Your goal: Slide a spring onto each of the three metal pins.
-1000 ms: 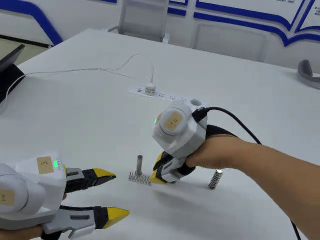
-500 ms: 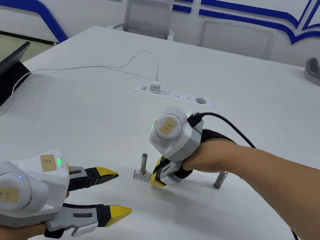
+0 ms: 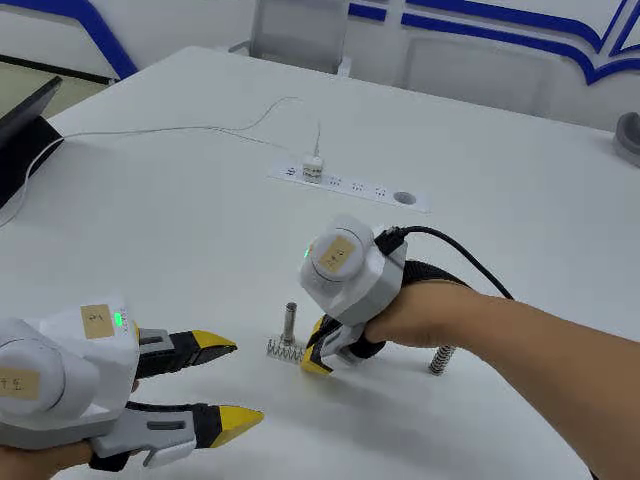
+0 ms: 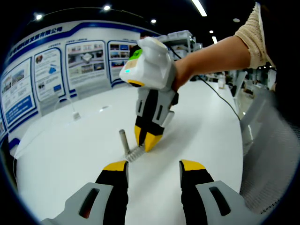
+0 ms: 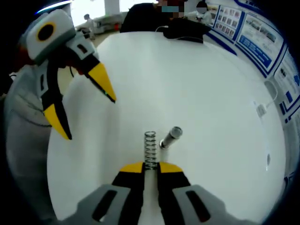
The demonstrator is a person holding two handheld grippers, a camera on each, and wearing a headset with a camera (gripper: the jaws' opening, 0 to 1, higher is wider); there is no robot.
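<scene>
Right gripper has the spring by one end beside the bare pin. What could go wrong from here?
The right gripper pinches the spring by one end only, so it may swivel or slip out when lifted. The bare pin stands upright, right beside the spring; a sideways nudge from the jaws could topple it.

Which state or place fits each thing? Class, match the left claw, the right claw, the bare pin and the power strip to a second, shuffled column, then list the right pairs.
Column one:
1. left claw
2. right claw
3. bare pin
4. power strip

Column two:
A. stands upright beside the spring
B. shut on one end of the spring, which lies flat
C. lies far back on the table, a white plug in it
D. open, holding nothing

Pairs: 1-D, 2-B, 3-A, 4-C.
</scene>
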